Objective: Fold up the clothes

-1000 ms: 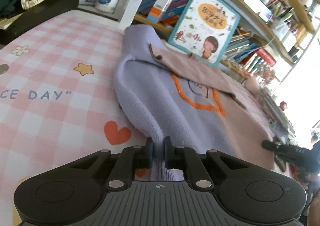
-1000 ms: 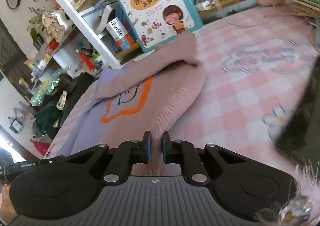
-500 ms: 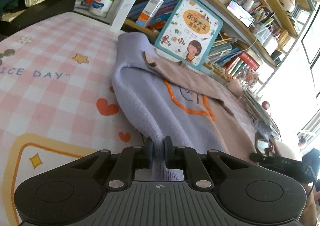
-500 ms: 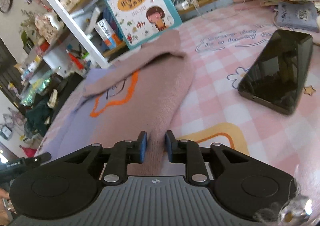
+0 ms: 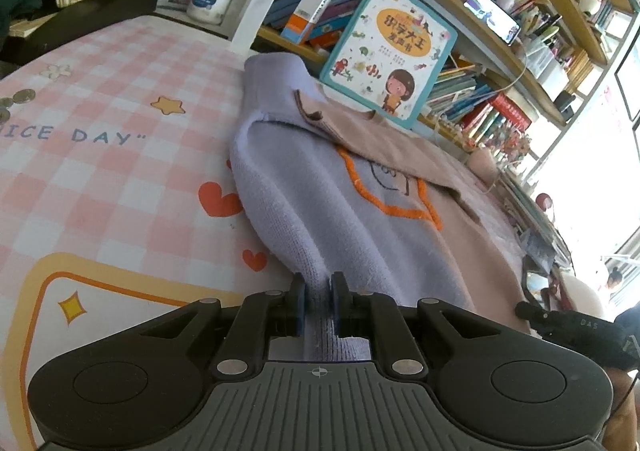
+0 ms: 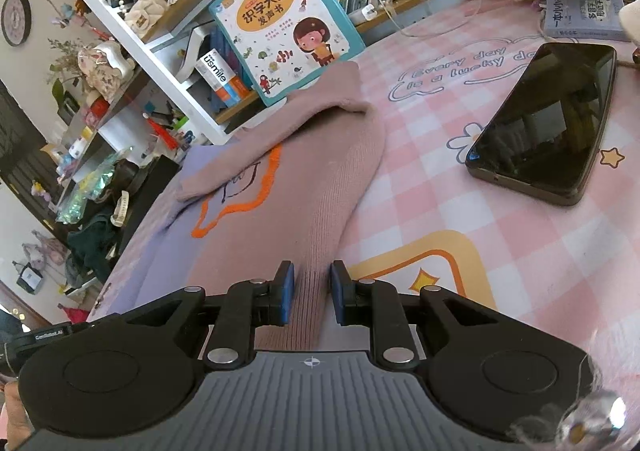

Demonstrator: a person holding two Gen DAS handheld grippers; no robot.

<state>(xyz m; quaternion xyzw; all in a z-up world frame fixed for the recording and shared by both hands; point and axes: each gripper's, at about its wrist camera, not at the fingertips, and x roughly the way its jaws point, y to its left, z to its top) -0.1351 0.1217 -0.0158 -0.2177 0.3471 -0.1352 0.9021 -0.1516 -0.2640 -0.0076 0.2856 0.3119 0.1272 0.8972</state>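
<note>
Left wrist view: left gripper [image 5: 319, 301] clamps the sweater's [image 5: 320, 187] near lilac hem; right gripper [image 6: 311, 297], jaws just widened (hem loose between), likely releases next.

Left wrist view: low over pink checked table cover [image 5: 100, 179], close, looking forward and down along lilac side of knitted lilac-and-pink sweater [image 5: 320, 211] toward bookshelf at far edge. Right wrist view: same height, pink side [image 6: 320, 191]. Both share sweater, teal-framed picture book [image 5: 390, 51] [image 6: 286, 21].
</note>
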